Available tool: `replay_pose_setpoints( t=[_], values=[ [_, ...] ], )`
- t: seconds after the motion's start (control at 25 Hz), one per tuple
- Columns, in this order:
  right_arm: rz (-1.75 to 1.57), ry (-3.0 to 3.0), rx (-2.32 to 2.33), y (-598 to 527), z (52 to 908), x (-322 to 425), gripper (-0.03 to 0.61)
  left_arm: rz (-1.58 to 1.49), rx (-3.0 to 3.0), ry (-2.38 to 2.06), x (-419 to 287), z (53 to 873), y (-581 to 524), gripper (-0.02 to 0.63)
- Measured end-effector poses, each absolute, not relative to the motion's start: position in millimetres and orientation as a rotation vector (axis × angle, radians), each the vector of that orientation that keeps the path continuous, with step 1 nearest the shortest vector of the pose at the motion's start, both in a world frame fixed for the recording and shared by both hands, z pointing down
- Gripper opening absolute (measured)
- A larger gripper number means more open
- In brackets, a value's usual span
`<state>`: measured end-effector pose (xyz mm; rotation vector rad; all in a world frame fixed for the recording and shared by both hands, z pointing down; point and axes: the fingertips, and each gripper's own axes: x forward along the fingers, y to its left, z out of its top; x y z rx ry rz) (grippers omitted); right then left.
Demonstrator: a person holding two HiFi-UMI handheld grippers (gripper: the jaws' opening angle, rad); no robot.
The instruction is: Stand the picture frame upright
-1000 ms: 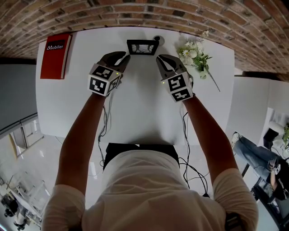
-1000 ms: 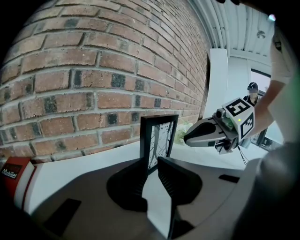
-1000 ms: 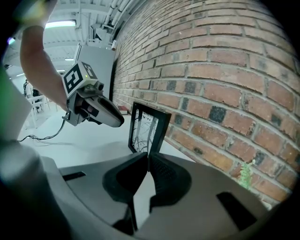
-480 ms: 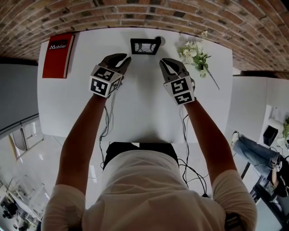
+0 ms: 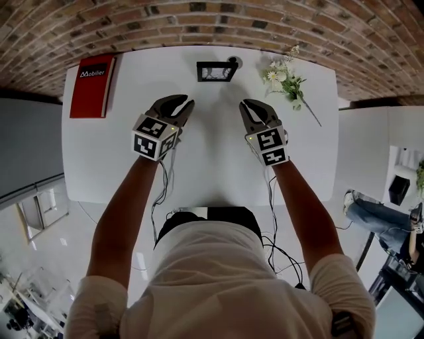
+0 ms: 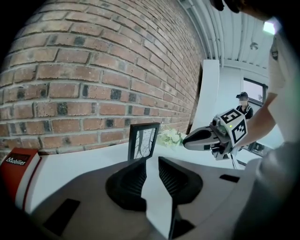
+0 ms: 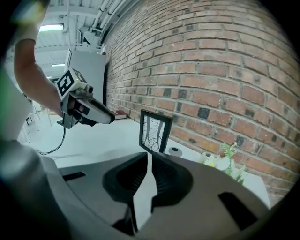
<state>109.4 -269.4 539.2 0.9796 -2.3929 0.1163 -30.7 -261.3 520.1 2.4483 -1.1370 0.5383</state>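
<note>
Brickwork (image 5: 199,20) runs along the far side of a white table (image 5: 212,165). Red book (image 5: 93,86) lies flat at the table's far left corner. The left gripper (image 5: 184,100) and right gripper (image 5: 252,104) hover side by side over the middle of the table, apart from each other, both pointing toward the wall and tilted down. The left one's jaws have just been opening; they stand spread with only bare tabletop showing between them. The right one's jaws are a narrow slit apart and also hold nothing. Flowers (image 5: 285,79) lie at the far right, near the wall. The frame (image 5: 216,71), black-edged, stands upright by the far edge, ahead of both grippers and clear of them, between the book and the flowers. A small ring (image 5: 233,61) sits just beside its right end.
</note>
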Motion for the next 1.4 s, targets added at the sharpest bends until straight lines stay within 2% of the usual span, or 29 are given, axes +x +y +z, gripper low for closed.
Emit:
replay_pose_setpoints(
  t=[0.52, 1.04, 1.24, 1.4],
  values=[
    [0.264, -2.39, 1.115, -166, 508, 104, 0.034, 0.438, 2.479, -0.962, -41, 482, -153, 0.1],
    [0.291, -2.408, 1.248, -44, 463, 71, 0.034, 0.368, 2.513, -0.871, -85, 443, -36, 0.106],
    [0.299, -2.404, 1.261, 4, 453, 62, 0.033, 0.339, 2.523, -0.826, -99, 435, 10, 0.106],
    [0.306, -2.4, 1.258, 40, 449, 54, 0.032, 0.326, 2.518, -0.81, -111, 429, 44, 0.076]
  ],
)
